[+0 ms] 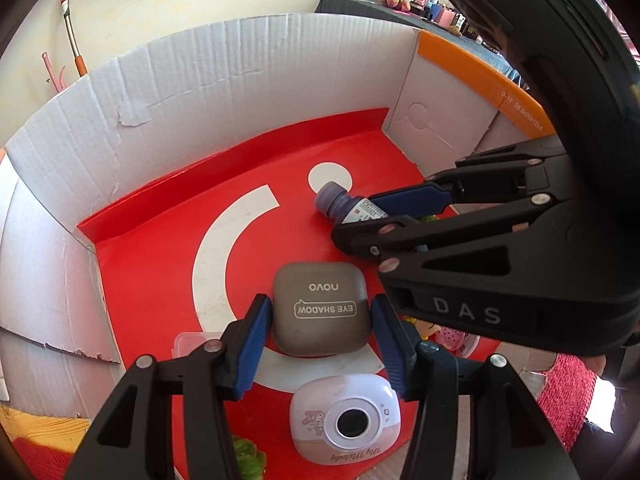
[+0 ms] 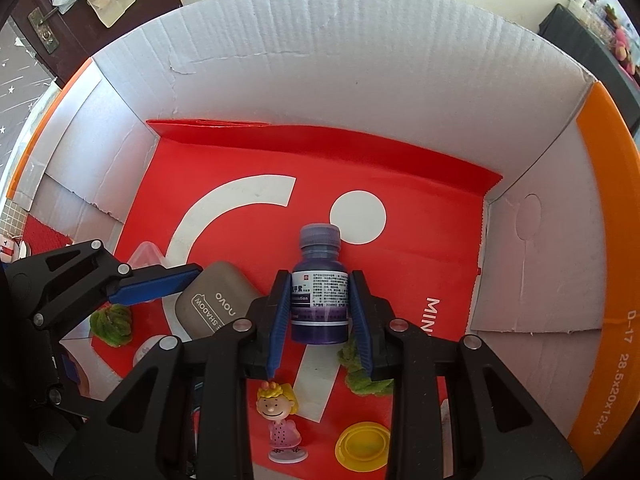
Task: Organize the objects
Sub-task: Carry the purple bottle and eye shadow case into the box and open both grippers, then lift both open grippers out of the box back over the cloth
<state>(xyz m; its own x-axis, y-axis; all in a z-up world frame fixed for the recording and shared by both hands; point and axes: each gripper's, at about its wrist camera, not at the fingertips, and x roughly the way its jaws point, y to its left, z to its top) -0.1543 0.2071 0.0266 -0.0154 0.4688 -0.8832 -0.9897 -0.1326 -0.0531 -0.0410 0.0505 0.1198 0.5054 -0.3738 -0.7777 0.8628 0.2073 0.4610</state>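
A grey eye shadow case [image 1: 320, 312] lies on the red floor of a white cardboard box [image 1: 200, 92]. My left gripper [image 1: 320, 340] is open, its blue pads on either side of the case with small gaps. My right gripper [image 2: 320, 316] is shut on a purple bottle [image 2: 319, 288] with a white label, held over the box floor. The bottle and the right gripper also show in the left wrist view [image 1: 348, 206]. The case and the left gripper's finger [image 2: 160, 286] show in the right wrist view at left.
A white toy camera [image 1: 344, 420], a clear small container [image 1: 192, 342], green fuzzy pieces [image 2: 112, 322], a blonde doll figure [image 2: 280, 420] and a yellow lid [image 2: 362, 444] lie at the near side. Box walls [image 2: 320, 60] rise all around.
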